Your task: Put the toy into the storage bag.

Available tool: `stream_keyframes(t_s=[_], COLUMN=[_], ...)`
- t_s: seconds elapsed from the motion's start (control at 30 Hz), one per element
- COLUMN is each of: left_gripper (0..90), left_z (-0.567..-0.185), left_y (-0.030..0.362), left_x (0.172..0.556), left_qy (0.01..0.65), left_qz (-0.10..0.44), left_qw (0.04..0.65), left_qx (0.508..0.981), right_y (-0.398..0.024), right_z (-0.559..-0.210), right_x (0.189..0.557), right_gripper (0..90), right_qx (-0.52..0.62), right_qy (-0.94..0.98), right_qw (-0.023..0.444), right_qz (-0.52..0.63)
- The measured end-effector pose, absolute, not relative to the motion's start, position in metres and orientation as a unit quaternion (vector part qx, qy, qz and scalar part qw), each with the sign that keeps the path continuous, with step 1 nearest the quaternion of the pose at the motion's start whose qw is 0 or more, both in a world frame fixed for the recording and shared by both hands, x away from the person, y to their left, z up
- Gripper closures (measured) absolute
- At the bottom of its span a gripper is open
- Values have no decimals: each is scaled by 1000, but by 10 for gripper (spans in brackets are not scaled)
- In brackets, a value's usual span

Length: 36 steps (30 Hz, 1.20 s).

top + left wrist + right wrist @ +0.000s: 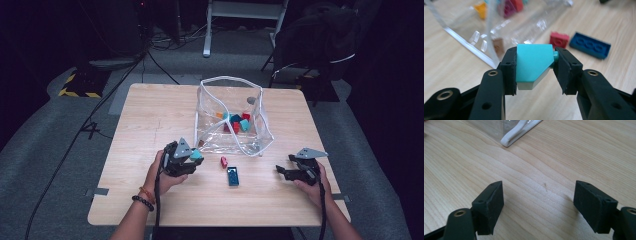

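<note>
The work looks partly done: several coloured bricks already lie inside the clear bag [232, 117] standing open on the table [150, 120]. The left gripper [192, 159] is clamped on a turquoise brick [532, 63], held clear of the table just beside the bag's near wall, so dropping it in seems the step in hand. A red brick [224, 161] and a blue brick [233, 176] wait on the table between the hands. The right gripper [539, 205] rests low over bare wood, jaws wide apart and holding nothing.
</note>
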<state>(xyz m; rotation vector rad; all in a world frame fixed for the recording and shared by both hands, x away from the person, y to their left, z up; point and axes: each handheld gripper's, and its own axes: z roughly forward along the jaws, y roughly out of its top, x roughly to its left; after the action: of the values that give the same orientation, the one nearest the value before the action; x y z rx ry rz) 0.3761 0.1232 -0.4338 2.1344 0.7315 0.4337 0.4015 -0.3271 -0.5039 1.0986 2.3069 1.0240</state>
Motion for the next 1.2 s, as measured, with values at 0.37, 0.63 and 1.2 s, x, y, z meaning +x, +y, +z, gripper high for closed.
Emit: stream_keyframes(t_s=[0.37, 0.63, 1.2], left_gripper=[567, 567, 567], left_z=[-378, -339, -293], left_y=[139, 131, 82], left_x=[400, 416, 453], left_qy=[308, 298, 282], left_qz=[205, 221, 209], left_qw=[446, 467, 493], left_qx=[815, 803, 796], right_y=[-327, -327, -327], right_z=[-504, -504, -504], right_x=[402, 402, 402], right_gripper=[248, 248, 245], right_qx=[391, 391, 391], right_qy=[822, 823, 823], right_qw=[193, 190, 190], right_qz=[365, 366, 365])
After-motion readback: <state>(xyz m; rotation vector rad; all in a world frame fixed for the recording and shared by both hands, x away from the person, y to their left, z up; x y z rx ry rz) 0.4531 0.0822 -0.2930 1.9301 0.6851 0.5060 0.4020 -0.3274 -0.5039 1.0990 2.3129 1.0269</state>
